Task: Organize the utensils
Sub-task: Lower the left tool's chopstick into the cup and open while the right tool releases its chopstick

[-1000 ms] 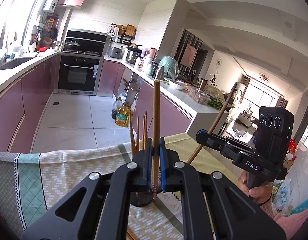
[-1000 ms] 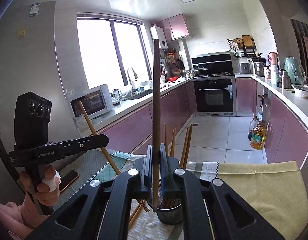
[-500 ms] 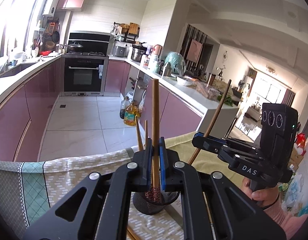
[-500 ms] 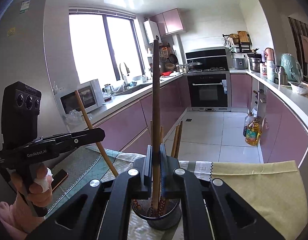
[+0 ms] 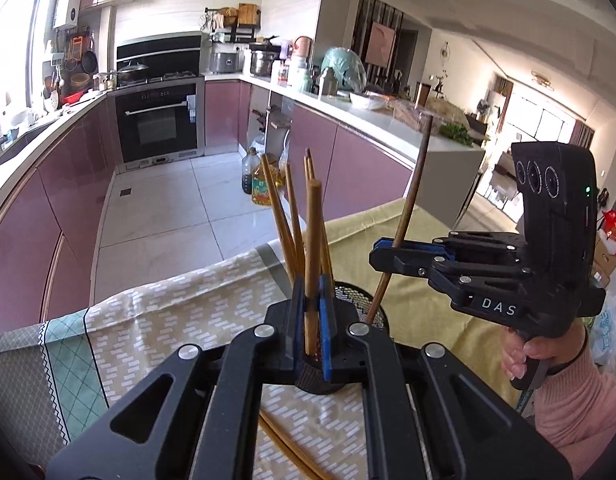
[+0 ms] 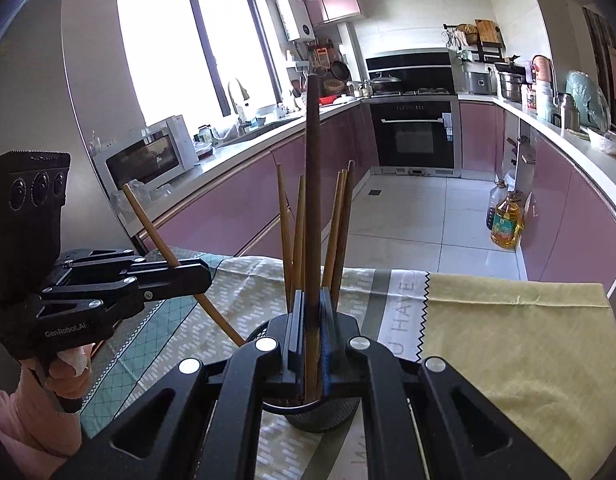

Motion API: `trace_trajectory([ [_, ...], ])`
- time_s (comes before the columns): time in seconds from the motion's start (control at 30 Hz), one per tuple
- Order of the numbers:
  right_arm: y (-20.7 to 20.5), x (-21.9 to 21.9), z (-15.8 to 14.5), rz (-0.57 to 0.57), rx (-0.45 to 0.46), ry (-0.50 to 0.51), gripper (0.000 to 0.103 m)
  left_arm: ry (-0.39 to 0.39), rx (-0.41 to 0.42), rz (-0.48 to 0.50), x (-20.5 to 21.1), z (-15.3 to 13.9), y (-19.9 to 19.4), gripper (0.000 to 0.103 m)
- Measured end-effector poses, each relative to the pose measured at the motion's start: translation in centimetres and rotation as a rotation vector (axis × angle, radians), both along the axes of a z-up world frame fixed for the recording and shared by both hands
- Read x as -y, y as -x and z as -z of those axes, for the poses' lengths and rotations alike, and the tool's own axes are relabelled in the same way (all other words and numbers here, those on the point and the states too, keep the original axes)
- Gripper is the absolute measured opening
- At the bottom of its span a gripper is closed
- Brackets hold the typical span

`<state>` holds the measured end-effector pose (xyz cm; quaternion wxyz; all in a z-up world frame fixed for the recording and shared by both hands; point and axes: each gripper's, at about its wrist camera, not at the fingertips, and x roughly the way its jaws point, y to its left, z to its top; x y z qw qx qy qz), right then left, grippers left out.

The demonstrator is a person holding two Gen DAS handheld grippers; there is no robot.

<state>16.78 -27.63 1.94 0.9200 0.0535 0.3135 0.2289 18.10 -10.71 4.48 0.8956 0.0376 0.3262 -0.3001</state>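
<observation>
Two chopsticks: your left tongs (image 5: 311, 304) grip a light chopstick (image 5: 311, 248), right tongs (image 6: 311, 320) a dark chopstick (image 6: 312, 184), both over the mesh holder (image 6: 321, 416).

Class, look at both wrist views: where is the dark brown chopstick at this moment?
The dark brown chopstick is clamped upright in the right hand-held gripper, its lower end inside the black mesh holder among lighter chopsticks; in the left view it stands right of centre.

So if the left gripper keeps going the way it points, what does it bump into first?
Probably the mesh cup just ahead; the left gripper points down at it, its chopstick apparently inside already.
</observation>
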Motion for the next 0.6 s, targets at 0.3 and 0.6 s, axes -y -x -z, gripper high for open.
trace_trajectory([
  [0.3, -1.4, -0.1, 1.7, 0.019, -0.056, 0.008, 0.006, -0.042, -0.053, -0.008, 1.3, 1.7, -2.6, 0.008],
  [0.6, -2.2, -0.1, 1.9, 0.04, -0.063, 0.001, 0.008, -0.028, -0.092, -0.032, 1.6, 3.1, -4.6, 0.008],
])
